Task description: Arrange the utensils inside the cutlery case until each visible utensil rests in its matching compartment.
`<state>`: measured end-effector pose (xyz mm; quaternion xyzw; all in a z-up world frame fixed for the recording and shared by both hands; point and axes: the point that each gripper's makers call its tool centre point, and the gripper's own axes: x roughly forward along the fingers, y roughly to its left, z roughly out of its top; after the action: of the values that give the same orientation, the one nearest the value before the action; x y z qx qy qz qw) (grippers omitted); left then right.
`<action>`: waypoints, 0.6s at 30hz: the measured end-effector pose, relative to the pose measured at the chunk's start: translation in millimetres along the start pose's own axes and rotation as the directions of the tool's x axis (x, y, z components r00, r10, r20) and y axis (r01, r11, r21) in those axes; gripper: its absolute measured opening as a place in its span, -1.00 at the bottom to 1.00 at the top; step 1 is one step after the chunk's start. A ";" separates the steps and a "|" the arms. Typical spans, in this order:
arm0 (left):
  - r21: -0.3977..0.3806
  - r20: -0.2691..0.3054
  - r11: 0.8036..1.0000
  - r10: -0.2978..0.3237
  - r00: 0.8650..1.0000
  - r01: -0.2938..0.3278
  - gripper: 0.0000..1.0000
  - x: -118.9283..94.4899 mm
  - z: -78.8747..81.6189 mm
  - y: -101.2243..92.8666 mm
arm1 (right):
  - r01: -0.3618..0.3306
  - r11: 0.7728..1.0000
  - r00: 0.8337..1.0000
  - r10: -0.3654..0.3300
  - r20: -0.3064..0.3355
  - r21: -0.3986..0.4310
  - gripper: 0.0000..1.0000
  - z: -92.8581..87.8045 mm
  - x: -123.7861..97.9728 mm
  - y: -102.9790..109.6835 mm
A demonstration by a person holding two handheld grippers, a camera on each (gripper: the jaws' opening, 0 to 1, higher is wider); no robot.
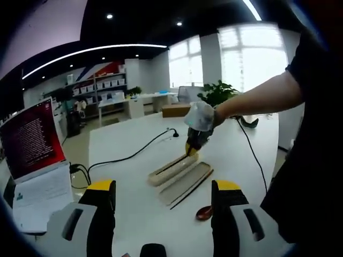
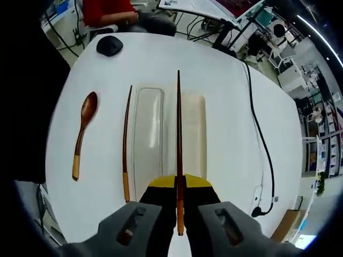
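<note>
Wooden chopstick [image 2: 179, 160] sits clamped in my right gripper [image 2: 179, 206], frame centre, above the case [image 2: 195, 134]; left gripper [image 1: 161, 206] jaws apart. Second chopstick [image 2: 126, 144] and spoon [image 2: 83, 134] lie on the bench [image 2: 225, 96], frame left. Releasing askew could bridge the rim.

Office: laptop [image 1: 33, 140], storage shelves [image 1: 102, 88], desks, potted plant [image 1: 218, 92], ceiling lights.

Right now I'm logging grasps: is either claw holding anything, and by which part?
The right claw grips one chopstick near its lighter handle end, above the case. The left claw is open, holding nothing.
</note>
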<state>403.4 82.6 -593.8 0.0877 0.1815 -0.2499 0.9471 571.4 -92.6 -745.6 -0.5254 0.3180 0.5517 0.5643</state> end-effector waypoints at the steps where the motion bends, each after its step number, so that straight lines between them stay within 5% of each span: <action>1: -0.003 -0.003 1.000 -0.001 1.000 0.001 0.49 0.9 -1.0 0.2 | -0.003 1.000 1.000 0.003 0.000 0.000 -1.00 0.1 1.7 -0.2; 18: -0.022 -0.017 1.000 -0.022 1.000 0.021 0.49 15.4 -1.5 7.5 | -0.020 1.000 1.000 0.020 -0.011 0.012 -1.00 -0.9 20.8 -11.2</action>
<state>419.2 82.7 -600.6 0.0779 0.1934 -0.2572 0.9436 586.2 -85.6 -762.6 -0.5219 0.3295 0.5524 0.5602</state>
